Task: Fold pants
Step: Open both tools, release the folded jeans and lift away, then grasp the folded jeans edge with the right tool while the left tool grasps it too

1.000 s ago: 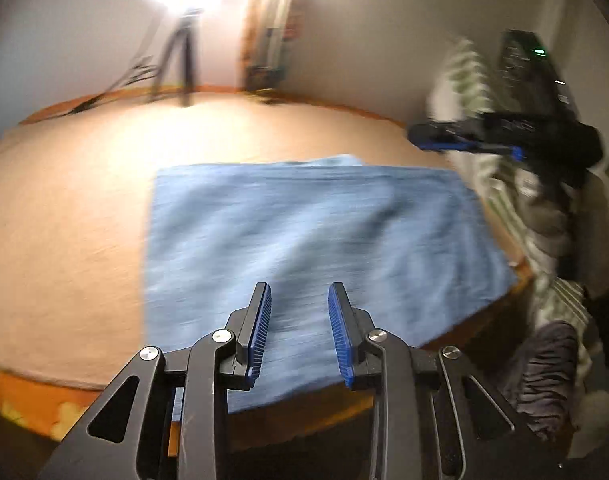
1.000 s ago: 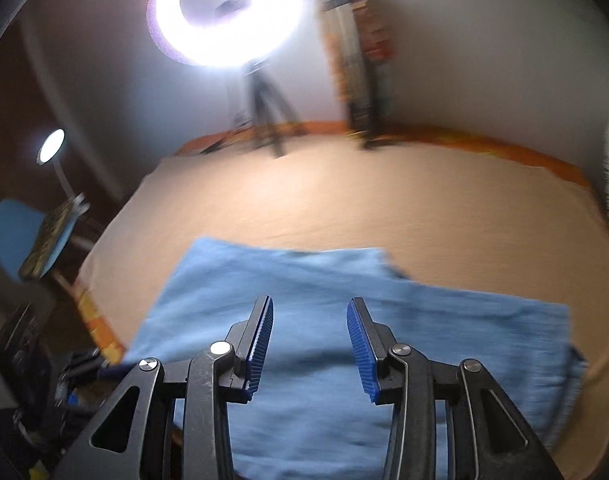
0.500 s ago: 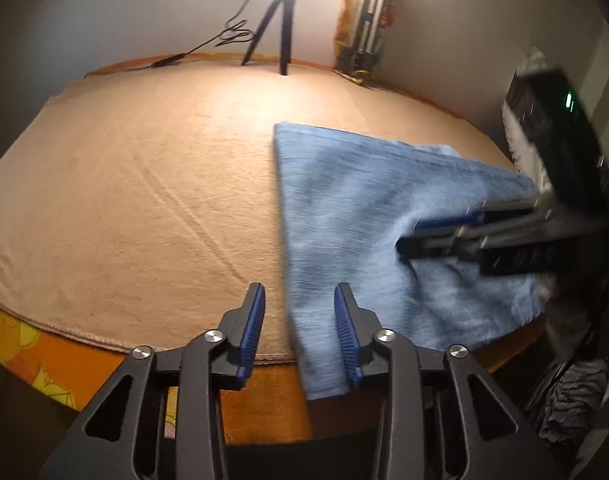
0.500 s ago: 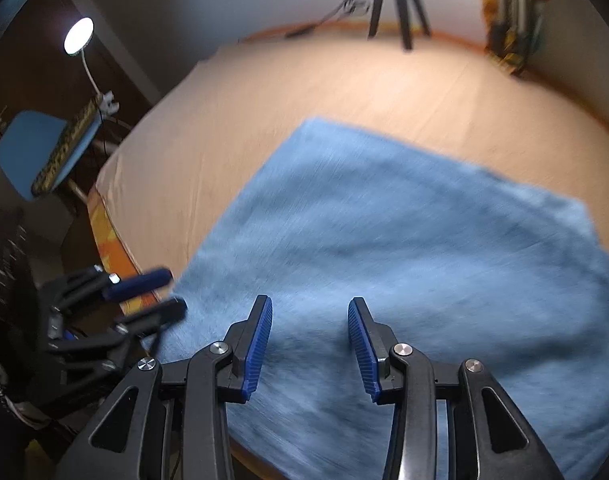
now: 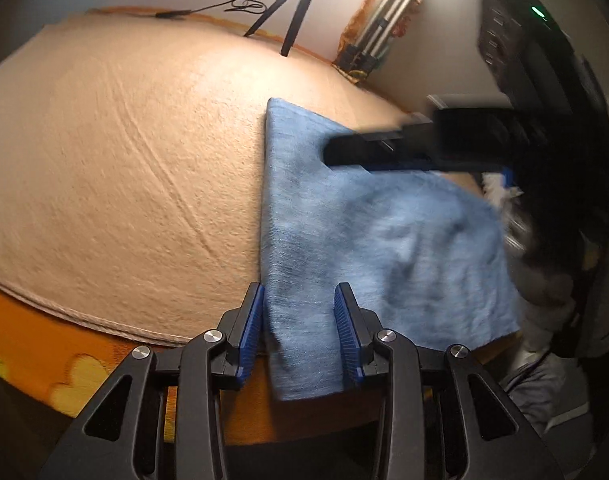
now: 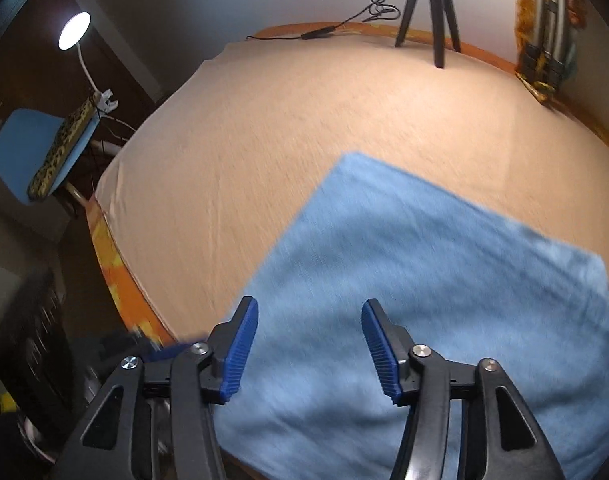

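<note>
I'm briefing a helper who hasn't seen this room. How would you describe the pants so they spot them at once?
Find the wide bed covered with a peach sheet, with a black tripod at its far edge. The pants lie flat on its near side as a folded light-blue rectangle, one corner hanging over the edge. They are the only blue fabric on the sheet.

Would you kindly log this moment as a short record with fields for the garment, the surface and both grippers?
garment: blue pants, folded flat, near corner overhanging the bed edge
surface: beige bed cover
left gripper: open, straddling the pants' near left corner
right gripper: open, over the pants, holding nothing
background: black tripod by the wall
</note>
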`<move>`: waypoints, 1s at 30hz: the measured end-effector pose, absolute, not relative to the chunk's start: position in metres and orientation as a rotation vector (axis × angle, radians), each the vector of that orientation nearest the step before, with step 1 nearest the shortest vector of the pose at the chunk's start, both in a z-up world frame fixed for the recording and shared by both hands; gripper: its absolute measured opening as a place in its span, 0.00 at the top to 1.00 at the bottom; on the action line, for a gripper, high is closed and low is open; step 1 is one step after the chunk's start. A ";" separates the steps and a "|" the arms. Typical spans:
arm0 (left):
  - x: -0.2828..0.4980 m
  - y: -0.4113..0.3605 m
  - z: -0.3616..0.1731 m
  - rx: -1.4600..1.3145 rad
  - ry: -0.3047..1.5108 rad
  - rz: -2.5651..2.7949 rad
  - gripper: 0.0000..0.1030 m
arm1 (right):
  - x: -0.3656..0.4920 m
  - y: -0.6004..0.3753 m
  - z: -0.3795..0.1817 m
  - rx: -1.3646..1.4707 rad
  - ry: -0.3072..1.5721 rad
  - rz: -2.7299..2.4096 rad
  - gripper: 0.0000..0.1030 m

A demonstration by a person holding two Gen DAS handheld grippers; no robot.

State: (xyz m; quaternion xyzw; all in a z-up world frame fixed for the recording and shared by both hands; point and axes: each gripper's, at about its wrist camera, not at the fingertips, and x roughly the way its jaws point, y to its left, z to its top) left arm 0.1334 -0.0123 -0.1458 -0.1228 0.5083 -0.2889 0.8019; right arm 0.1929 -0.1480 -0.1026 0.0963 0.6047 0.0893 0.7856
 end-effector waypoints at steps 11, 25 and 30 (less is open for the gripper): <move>0.127 -0.019 -0.127 -0.296 1.025 -0.689 0.69 | 0.259 -0.103 -0.131 0.035 1.434 0.062 0.42; 0.119 -0.029 -0.117 -0.256 0.995 -0.678 0.69 | 0.278 -0.074 -0.157 -0.093 1.516 -0.009 0.59; 0.117 -0.032 -0.120 -0.219 1.000 -0.642 0.62 | 0.275 -0.093 -0.151 -0.015 1.503 0.006 0.80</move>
